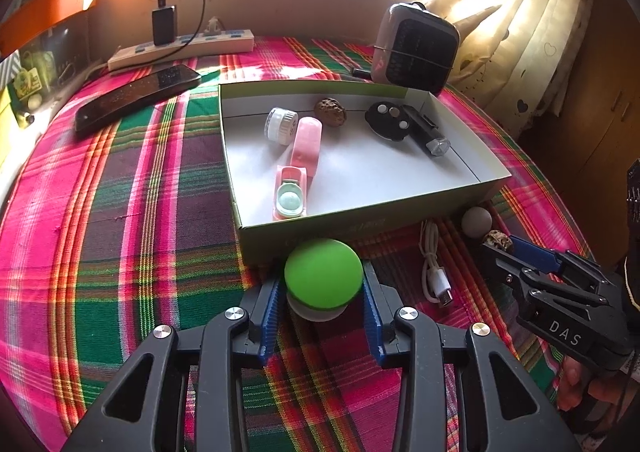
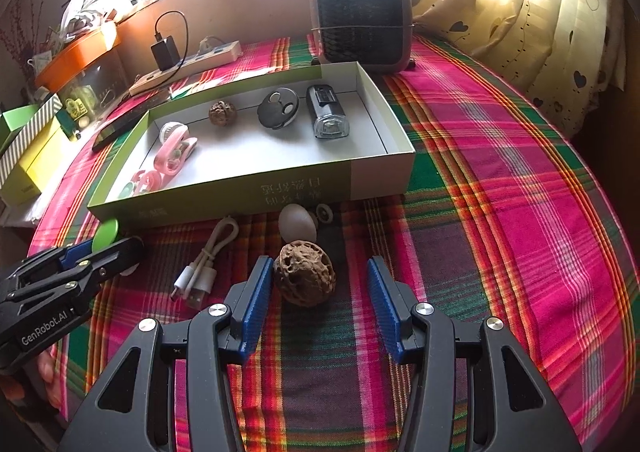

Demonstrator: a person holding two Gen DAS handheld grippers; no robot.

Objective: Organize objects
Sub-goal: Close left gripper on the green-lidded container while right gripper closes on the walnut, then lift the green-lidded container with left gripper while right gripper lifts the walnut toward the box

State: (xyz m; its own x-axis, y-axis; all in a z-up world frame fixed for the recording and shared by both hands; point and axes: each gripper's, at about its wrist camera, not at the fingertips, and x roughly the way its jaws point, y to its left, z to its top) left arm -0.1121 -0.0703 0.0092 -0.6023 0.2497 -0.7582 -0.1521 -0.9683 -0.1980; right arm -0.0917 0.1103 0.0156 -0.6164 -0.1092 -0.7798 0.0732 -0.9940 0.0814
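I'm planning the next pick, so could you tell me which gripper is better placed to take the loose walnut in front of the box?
Right. The right gripper already straddles the walnut, jaws apart. The left gripper stands around the green-topped knob, beyond the white cable.

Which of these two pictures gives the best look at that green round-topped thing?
The left wrist view: the green-topped object sits in the middle, between the left gripper's fingers, its top and pale base visible. The right wrist view shows only a green sliver at the left, behind that gripper.
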